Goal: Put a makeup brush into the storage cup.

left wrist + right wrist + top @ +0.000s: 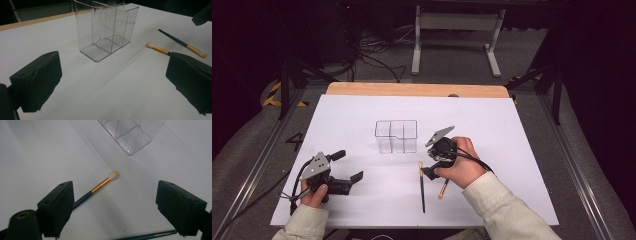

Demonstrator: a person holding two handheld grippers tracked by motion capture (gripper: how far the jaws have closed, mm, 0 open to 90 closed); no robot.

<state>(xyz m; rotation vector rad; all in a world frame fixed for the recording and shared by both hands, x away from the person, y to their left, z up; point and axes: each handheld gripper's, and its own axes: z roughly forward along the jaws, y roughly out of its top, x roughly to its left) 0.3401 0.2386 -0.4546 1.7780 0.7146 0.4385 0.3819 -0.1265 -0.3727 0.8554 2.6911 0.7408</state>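
My right gripper (428, 171) hangs low over the white table (512, 150), tipped down toward the near edge, my hand wrapped around its body and my sleeve running in from the lower right. Its jaws stand wide apart with nothing between the pads. In the right gripper view a makeup brush (100, 185) with a dark blue handle, a gold ferrule and a pale tuft lies flat on the table; its handle passes behind my left-hand pad while the tuft points toward the clear organizer (130, 135), near it but not touching. A second brush handle (147, 235) lies across the bottom of that view, just under the other pad. From above, the two brushes lie beside my hand, one dark and straight (422, 187) to its left, the other peeking out below my palm. My left gripper (349, 170) rests well apart on the left side of the table, held level and aimed to the right, its jaws also spread and empty. In the left gripper view the organizer (105, 30) stands upright ahead, its compartments bare, with both brushes lying to its right.
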